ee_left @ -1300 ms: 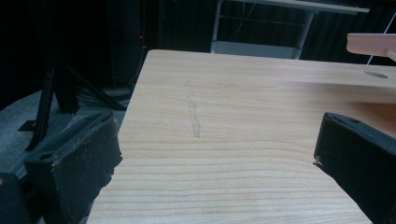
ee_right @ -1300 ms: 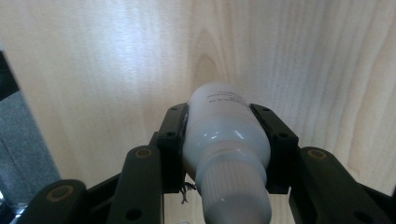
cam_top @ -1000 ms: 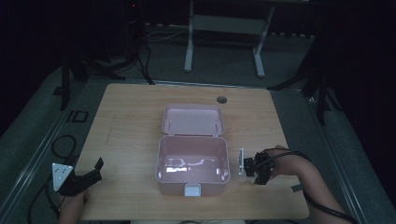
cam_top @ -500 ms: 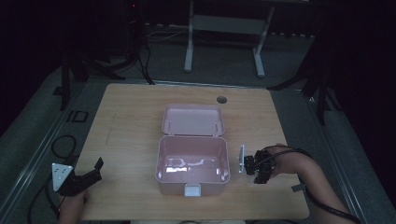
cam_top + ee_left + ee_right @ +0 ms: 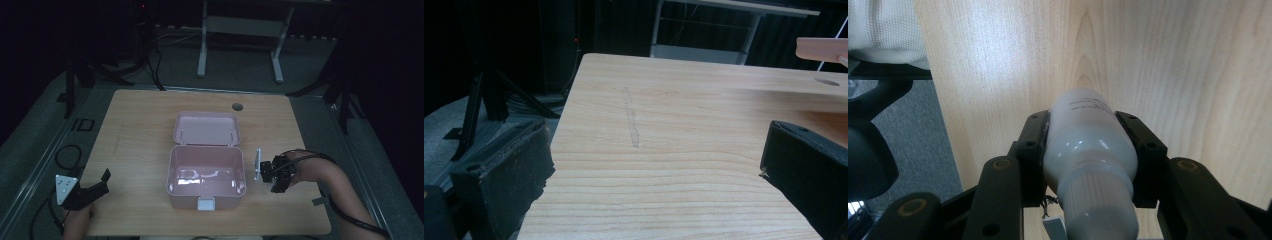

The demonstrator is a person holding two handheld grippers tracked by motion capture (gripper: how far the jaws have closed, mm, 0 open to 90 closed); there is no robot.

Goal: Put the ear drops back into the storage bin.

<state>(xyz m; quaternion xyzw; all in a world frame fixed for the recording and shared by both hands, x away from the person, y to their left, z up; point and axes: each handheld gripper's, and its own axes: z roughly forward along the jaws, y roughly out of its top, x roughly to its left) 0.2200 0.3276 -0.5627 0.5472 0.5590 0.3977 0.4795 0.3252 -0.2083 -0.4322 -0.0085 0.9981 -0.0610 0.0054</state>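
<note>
An open pink plastic box (image 5: 184,199) stands at the middle of the wooden table, its lid (image 5: 206,128) folded back flat behind it. Just right of the box, my right gripper (image 5: 277,175) hangs a little above the table. In the right gripper view, my right gripper (image 5: 1083,125) is shut on a white bottle (image 5: 1087,150), gripping its body with the cap end nearest the camera. My left gripper (image 5: 97,185) rests near the table's front left corner. In the left gripper view, my left gripper (image 5: 656,150) is open with only bare wood between its jaws.
A round cable hole (image 5: 237,106) sits near the table's far edge. The table's front edge (image 5: 933,100) lies close to the bottle, with grey floor and a white sleeve beyond. A desk frame (image 5: 240,30) stands behind the table. Cables lie on the floor at left.
My right gripper has lifted slightly with the white bottle held in it, drifting a little to the right. The left gripper and the box have stayed put.
</note>
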